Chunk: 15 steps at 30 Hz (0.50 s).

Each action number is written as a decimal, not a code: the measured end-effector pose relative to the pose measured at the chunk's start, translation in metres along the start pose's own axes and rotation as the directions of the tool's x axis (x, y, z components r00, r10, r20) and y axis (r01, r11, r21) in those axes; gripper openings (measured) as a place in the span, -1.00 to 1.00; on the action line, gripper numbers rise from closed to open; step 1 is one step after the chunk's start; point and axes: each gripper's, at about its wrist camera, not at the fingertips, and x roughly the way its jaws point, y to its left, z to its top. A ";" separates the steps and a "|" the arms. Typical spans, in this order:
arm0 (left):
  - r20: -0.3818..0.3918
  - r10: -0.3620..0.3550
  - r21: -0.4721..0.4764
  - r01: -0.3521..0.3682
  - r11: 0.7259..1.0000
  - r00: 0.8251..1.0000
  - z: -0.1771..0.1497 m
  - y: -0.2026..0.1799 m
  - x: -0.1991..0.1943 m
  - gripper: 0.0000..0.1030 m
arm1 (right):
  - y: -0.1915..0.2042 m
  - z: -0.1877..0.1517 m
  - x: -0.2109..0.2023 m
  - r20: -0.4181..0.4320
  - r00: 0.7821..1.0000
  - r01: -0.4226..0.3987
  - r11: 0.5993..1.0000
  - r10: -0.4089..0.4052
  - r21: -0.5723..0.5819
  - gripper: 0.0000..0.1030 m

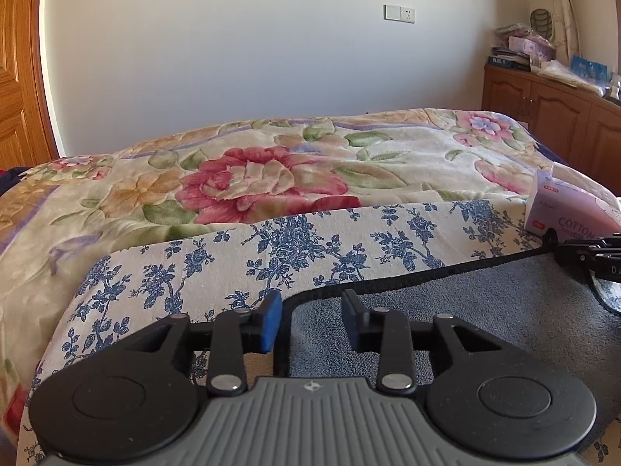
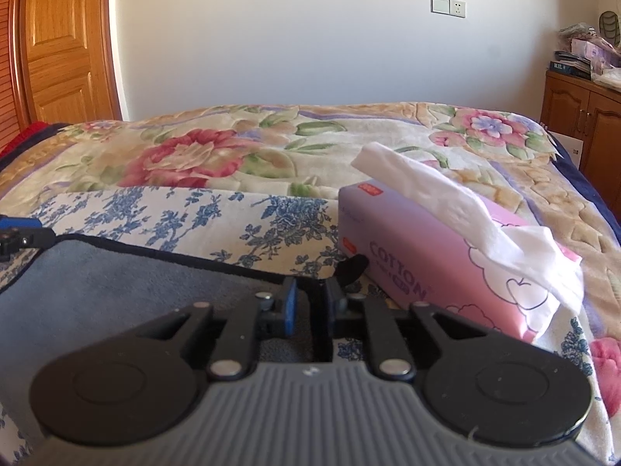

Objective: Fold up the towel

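Observation:
A grey towel (image 1: 485, 310) with a black hem lies flat on a blue-flowered white cloth (image 1: 310, 240) on the bed. My left gripper (image 1: 312, 320) is open over the towel's far left corner, with the hem between its fingers. My right gripper (image 2: 310, 306) is nearly shut, pinched on the black hem at the towel's (image 2: 97, 295) far right corner. The right gripper also shows at the right edge of the left wrist view (image 1: 590, 264). The left gripper's blue fingertip shows at the left edge of the right wrist view (image 2: 19, 229).
A pink tissue box (image 2: 446, 268) with a tissue sticking out stands just right of the towel corner; it also shows in the left wrist view (image 1: 570, 213). A floral blanket (image 1: 252, 178) covers the bed. A wooden cabinet (image 1: 551, 105) stands at the far right, a wooden door (image 2: 58, 39) at the left.

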 end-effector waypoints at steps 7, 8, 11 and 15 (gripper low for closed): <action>0.006 0.004 0.018 -0.004 1.000 1.000 0.003 -0.004 -0.020 0.16 | 0.008 0.012 -0.020 0.012 1.000 0.014 1.000 -0.014 -0.024 0.02; 0.008 0.004 0.018 -0.004 1.000 1.000 0.004 -0.005 -0.024 0.23 | 0.010 0.014 -0.024 0.014 1.000 0.019 0.999 -0.019 -0.028 0.04; 0.013 0.006 0.013 -0.006 1.000 1.000 0.007 -0.007 -0.039 0.49 | 0.014 0.022 -0.037 0.023 0.999 0.031 0.999 -0.030 -0.028 0.11; 0.024 0.014 0.024 -0.015 1.000 1.000 0.012 -0.011 -0.060 0.64 | 0.021 0.028 -0.056 0.036 0.999 0.028 0.999 -0.027 -0.024 0.15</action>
